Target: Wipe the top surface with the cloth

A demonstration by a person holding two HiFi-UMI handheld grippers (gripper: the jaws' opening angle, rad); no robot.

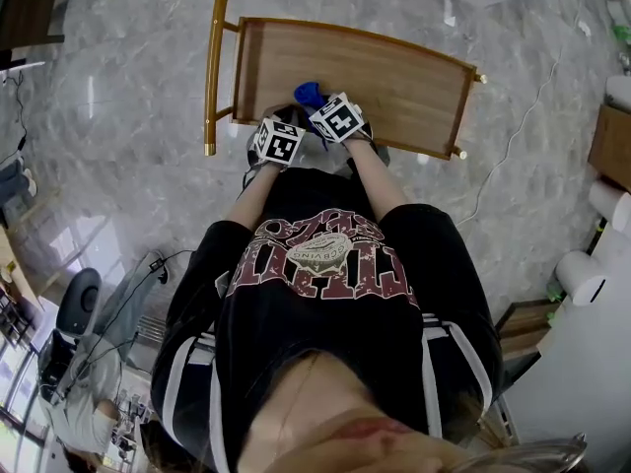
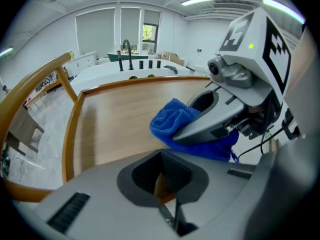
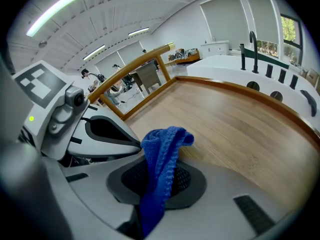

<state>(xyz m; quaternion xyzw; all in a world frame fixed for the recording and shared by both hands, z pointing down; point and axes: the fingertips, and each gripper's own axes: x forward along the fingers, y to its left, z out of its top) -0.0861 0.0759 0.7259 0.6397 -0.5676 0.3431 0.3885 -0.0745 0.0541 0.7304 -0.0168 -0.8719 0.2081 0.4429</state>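
The top surface is a light wooden tabletop with a raised golden-brown rim. A blue cloth lies bunched on its near edge. My right gripper is shut on the blue cloth, which drapes out between its jaws and folds forward onto the wood. My left gripper hovers just to the left of it, over the near rim. Its jaws are shut with nothing between them. In the left gripper view the right gripper rests on the cloth.
A golden rail stands along the table's left end. Grey marble floor surrounds the table, with a thin cable on it at the right. A white counter with a black faucet lies beyond the far rim.
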